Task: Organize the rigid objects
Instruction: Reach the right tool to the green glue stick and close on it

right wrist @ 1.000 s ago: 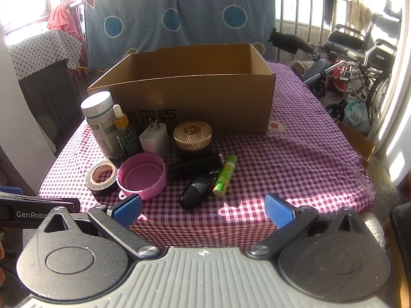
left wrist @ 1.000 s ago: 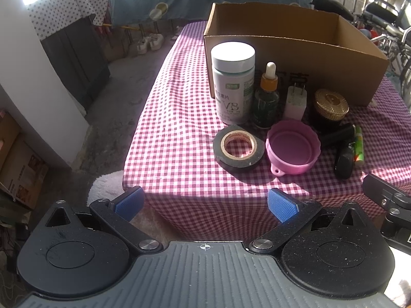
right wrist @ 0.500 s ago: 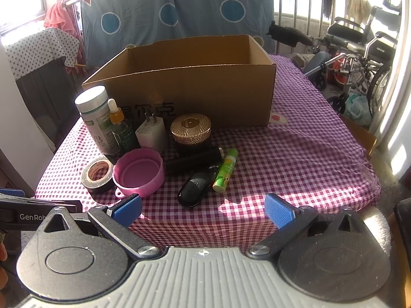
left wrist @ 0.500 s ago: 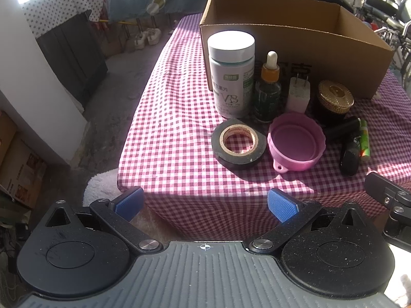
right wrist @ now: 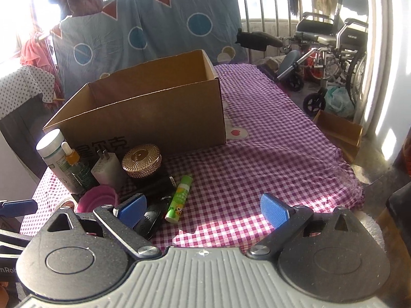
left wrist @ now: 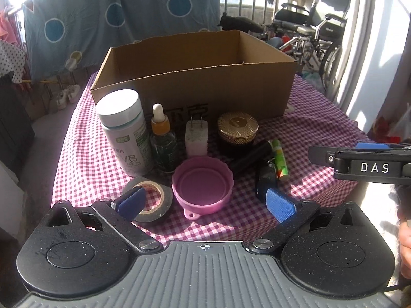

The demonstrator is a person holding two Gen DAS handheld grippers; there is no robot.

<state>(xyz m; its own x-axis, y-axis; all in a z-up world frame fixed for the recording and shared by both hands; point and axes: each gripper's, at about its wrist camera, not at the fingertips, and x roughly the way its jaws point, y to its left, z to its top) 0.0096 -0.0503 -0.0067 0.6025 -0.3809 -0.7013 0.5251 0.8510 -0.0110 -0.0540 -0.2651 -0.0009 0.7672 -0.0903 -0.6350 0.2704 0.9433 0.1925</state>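
Observation:
An open cardboard box (left wrist: 195,77) stands on the checked table (left wrist: 321,118). In front of it stand a white-capped bottle (left wrist: 123,131), a dropper bottle (left wrist: 161,141), a white charger (left wrist: 196,136) and a gold-lidded jar (left wrist: 237,131). Nearer lie a black tape roll (left wrist: 156,200), a pink cup (left wrist: 203,187), a black tube (left wrist: 250,156), a green tube (left wrist: 280,161) and a black key fob (left wrist: 265,182). My left gripper (left wrist: 204,202) is open and empty, over the pink cup. My right gripper (right wrist: 203,209) is open and empty, near the green tube (right wrist: 179,200) and key fob (right wrist: 149,220).
The box also shows in the right wrist view (right wrist: 143,113). A wheelchair (right wrist: 331,51) and a small cardboard box (right wrist: 339,131) stand on the floor to the right. A blue patterned cloth (left wrist: 102,18) hangs behind the table.
Both grippers have moved forward and closer to the objects on the table. The left gripper swung right, so the pink cup now lies between its fingers. Both stay open.

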